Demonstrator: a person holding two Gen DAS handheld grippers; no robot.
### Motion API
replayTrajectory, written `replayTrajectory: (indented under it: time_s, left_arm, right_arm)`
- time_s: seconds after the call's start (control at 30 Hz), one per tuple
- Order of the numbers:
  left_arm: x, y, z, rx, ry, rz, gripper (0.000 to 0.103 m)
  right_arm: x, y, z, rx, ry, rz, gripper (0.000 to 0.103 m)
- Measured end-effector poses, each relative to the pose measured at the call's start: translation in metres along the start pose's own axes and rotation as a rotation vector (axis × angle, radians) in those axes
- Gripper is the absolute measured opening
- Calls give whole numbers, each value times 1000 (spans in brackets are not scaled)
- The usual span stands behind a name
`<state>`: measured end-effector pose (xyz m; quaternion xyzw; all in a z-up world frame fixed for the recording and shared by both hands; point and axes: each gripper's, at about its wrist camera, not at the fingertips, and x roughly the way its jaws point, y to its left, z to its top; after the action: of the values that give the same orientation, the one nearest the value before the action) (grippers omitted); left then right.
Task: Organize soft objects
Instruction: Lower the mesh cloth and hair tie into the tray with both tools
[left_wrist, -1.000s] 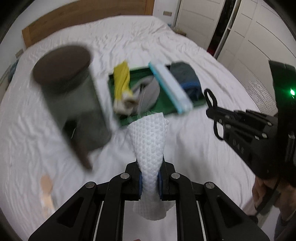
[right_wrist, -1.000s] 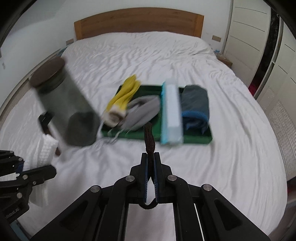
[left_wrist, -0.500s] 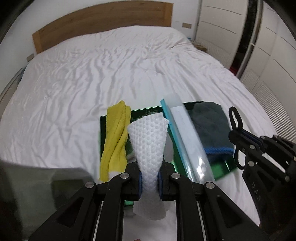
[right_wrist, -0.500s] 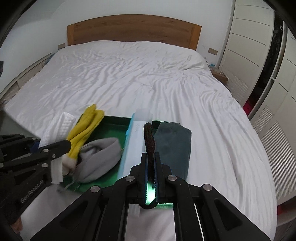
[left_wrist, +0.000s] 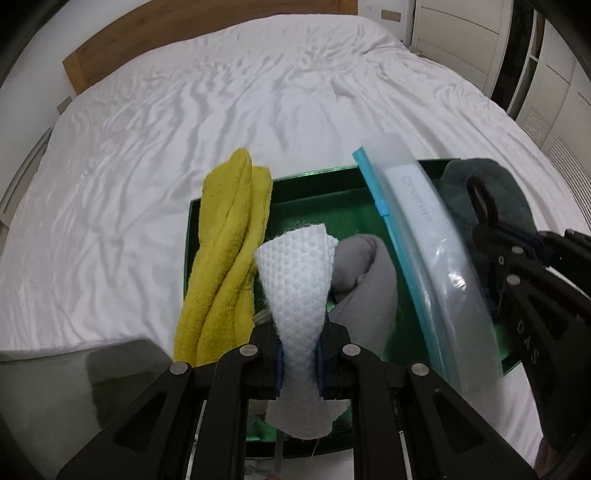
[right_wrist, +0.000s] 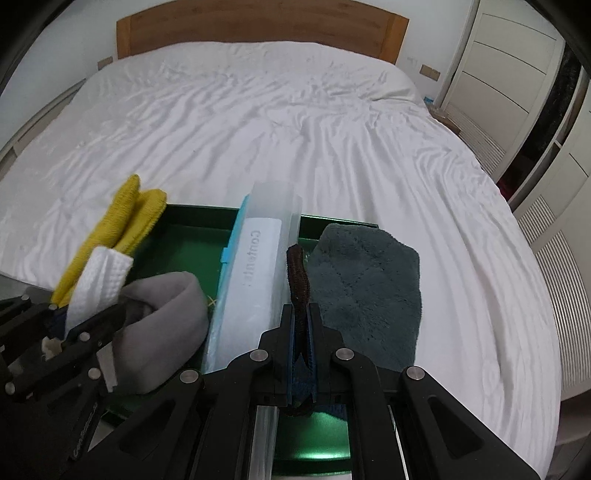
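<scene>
Now, from the left wrist camera, the left gripper (left_wrist: 298, 363) has its fingers (left_wrist: 279, 363) clamped narrow on a white waffle-weave cloth (left_wrist: 295, 280), which stands up between them over the green tray (left_wrist: 236, 195). A second ago the tray lay well ahead on the bed (left_wrist: 184, 110); it now fills the lower view, so the cloth has been carried over to it. Yellow towel (left_wrist: 221, 258), grey fabric roll (left_wrist: 365, 284), clear zip bag (left_wrist: 424, 258) and dark teal towel (left_wrist: 517, 199) lie in or on the tray, with the right gripper (left_wrist: 480, 201) just beside the bag.

From the right wrist camera, the right gripper's fingers (right_wrist: 291, 354) are pinched shut on a dark brown hair tie (right_wrist: 297, 273), above the gap between bag and teal towel. This view has likewise closed in on the tray.

Both items seem to be arriving for placement; release looks like the next step, though neither has been let go.
</scene>
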<state>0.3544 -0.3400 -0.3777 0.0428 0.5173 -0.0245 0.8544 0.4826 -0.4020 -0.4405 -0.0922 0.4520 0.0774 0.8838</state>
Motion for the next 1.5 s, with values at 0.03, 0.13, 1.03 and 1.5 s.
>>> replayTrajectory:
  time_s: [0.03, 0.13, 1.03, 1.5]
  left_arm:
    - [1, 0, -1, -1, -1, 2, 11]
    - [2, -1, -1, 9, -2, 8, 12]
    - [-4, 4, 3, 4, -17, 14, 33]
    - [-5, 5, 2, -2, -23, 26, 35]
  right_arm:
    - [3, 1, 2, 0, 4, 0, 6]
    - [7, 3, 5, -8, 13, 6, 7]
    - [-12, -6, -8, 12, 11, 25, 34]
    - [-14, -1, -9, 1, 16, 22, 37]
